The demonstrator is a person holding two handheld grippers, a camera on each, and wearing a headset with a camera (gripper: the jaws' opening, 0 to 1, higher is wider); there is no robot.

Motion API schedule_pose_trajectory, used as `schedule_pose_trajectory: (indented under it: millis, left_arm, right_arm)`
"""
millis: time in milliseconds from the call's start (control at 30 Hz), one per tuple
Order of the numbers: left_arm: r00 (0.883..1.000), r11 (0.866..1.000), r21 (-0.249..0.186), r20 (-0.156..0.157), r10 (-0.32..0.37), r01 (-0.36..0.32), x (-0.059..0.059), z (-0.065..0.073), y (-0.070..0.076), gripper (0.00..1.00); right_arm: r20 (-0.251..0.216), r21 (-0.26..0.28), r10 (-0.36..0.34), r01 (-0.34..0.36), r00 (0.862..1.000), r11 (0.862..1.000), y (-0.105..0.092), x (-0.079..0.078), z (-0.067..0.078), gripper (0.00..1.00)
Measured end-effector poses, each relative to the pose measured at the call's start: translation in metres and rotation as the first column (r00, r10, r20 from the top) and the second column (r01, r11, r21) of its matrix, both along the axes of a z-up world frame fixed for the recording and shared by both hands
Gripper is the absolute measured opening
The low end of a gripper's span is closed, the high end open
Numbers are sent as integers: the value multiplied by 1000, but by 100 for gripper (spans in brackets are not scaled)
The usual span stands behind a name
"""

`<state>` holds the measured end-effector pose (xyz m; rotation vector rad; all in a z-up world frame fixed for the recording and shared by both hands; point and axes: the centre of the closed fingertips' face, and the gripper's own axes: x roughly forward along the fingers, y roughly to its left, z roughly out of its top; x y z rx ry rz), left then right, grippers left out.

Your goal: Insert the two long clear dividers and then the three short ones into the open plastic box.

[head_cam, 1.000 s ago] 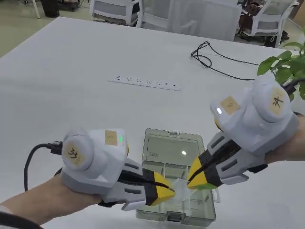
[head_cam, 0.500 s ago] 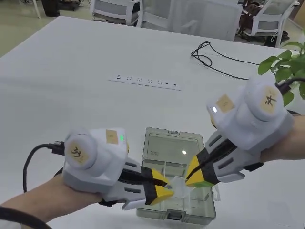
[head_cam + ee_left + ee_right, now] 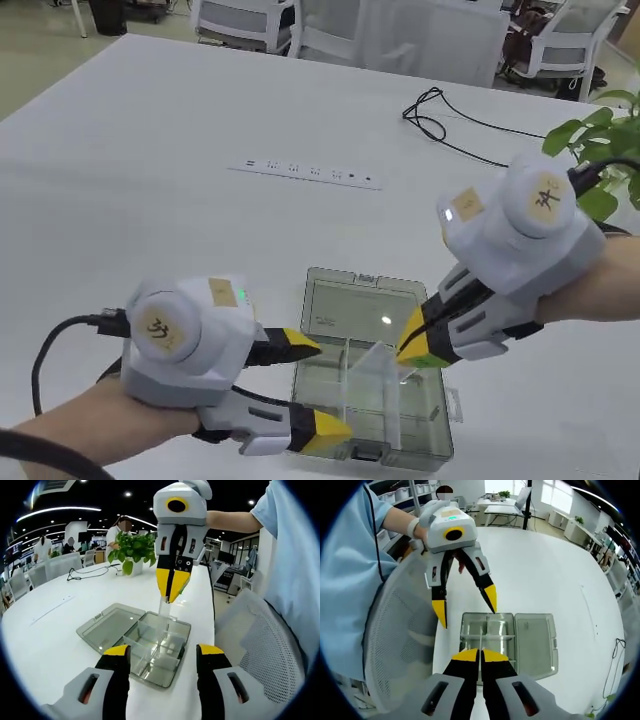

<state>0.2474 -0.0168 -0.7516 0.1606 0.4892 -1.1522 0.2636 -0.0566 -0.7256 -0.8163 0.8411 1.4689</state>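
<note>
The open clear plastic box lies near the table's front edge, its lid flat behind it. Dividers stand inside the box. My right gripper is shut on a short clear divider, held upright over the box's compartments. The left gripper view has that divider hanging below the right gripper above the box. My left gripper is open at the box's left side, one jaw on each side of the near-left corner. In the right gripper view, the divider's thin edge rises between my shut jaws.
A white power strip lies mid-table, a black cable loops behind it, and a green plant stands at the right. Chairs line the far edge. A white mesh chair is close to the table's near side.
My left gripper has opened and let go of the divider, drawing back to the left. The right gripper now holds the divider alone over the box.
</note>
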Motion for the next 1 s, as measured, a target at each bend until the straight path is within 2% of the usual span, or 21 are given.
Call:
schedule_pose_trajectory:
  millis: [167,233,367,467,567,1000]
  left_arm:
    - [997,997,8,-3,77,-77,6,-6,11,77]
    - [995,995,11,-4,99,-99,7,-8,15,82]
    - [987,987,21,-10,159,-159,11,-13,23,100]
    - [985,984,36,-14,174,-173,11,-17,28,100]
    - [983,983,30,-22,183,-182,11,-17,31,100]
    - [983,983,29,-28,180,-179,11,-18,31,99]
  right_arm:
    - [-3,-9,-30,30,1000,999,-2,8,-6,2]
    - [-8,-14,-34,34,999,999,-3,9,-9,2]
    - [-12,-30,-41,40,999,999,-6,11,-16,2]
    - [-14,-40,-45,44,999,998,-9,12,-19,2]
    - [-19,-46,-48,48,999,998,-11,11,-22,2]
    - [-27,-47,-53,52,998,998,-11,13,-29,3]
